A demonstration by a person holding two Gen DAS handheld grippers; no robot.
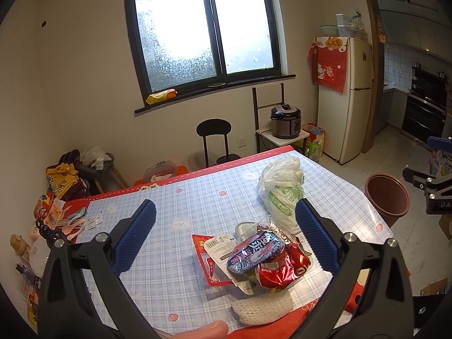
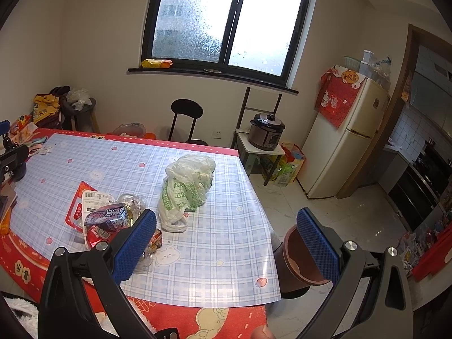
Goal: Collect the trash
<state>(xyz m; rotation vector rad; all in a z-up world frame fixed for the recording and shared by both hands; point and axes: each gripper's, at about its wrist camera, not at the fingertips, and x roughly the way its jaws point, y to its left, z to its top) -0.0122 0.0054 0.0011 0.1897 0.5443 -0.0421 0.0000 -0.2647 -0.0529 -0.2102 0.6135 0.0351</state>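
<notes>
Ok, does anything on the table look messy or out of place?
Yes. A heap of crumpled snack wrappers lies near the table's front edge, beside a white foam net and a slumped white plastic bag. The brown bin on the floor beside the table looks empty. Nothing looks spilled.

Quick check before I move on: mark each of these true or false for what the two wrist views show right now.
1. Both grippers are open and hold nothing. True: left gripper, right gripper.
2. The brown round plastic bin stands on the table. False: it is on the floor beside the blue checked tablecloth.
3. The white plastic bag with green print lies on the table. True.
4. The blue snack wrapper lies under the red crumpled packet. False: it lies on top of the pile.
5. The white foam net sleeve is already in the bin. False: it is at the table's near edge.
</notes>
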